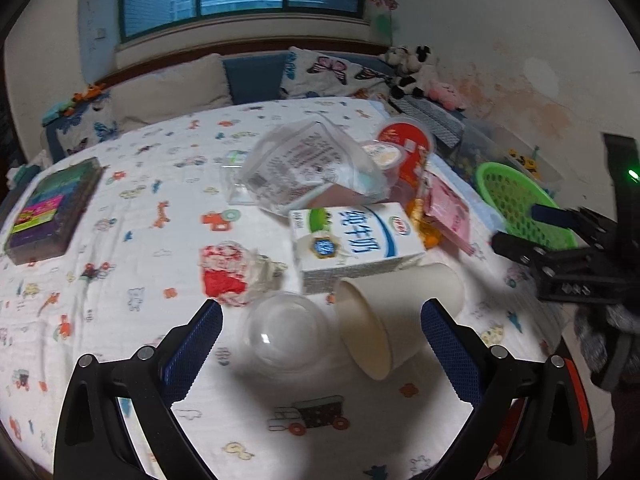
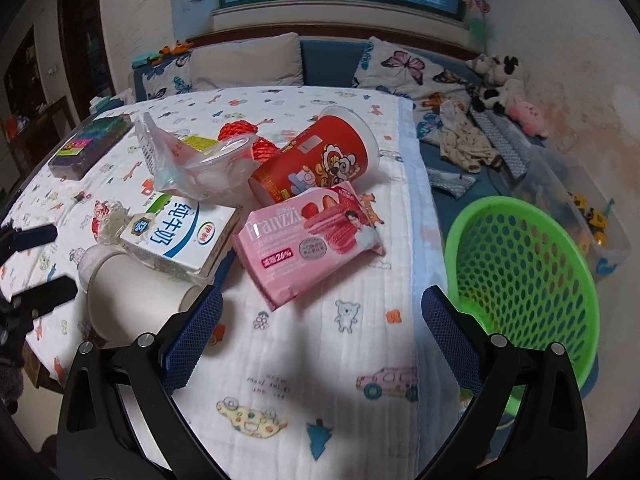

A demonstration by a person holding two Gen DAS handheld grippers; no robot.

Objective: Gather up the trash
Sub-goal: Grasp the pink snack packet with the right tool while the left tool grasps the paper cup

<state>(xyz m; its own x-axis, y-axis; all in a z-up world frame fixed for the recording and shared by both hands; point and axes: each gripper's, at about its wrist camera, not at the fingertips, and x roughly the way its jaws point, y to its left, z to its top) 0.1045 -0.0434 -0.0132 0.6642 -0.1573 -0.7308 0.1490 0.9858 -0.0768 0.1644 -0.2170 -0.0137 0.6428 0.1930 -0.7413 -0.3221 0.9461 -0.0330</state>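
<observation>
**Both grippers wide open above a pile of trash on the printed cloth**

The left gripper [image 1: 322, 344] hangs low over the cloth [image 1: 132, 240] with its fingers spread wide and nothing between the pads. In the gap ahead of it lie a clear plastic dome lid [image 1: 286, 334] and a white paper cup [image 1: 394, 312] tipped on its side, mouth toward the camera. Just behind the cup rests a milk carton [image 1: 354, 244], touching the cup's upper side. To the left of the carton sits a crumpled red-and-clear wrapper [image 1: 230, 274]. Farther back a clear plastic bag [image 1: 304, 168] leans against a red snack tub [image 1: 404, 140] lying on its side.

The right gripper [image 2: 322, 334] is also open, fingers far apart and gripping nothing, over a bare patch of cloth. Ahead of it lies a pink biscuit packet [image 2: 310, 236], flat on the cloth, between the milk carton and the cloth's right edge, with the red tub just behind it. The paper cup lies beside the right gripper's left finger. A green perforated basket [image 2: 528, 264] stands to the right, off the cloth, tilted with its opening toward the camera; it looks empty.

A dark boxed item [image 1: 54, 210] lies well apart at the far left of the cloth.
</observation>
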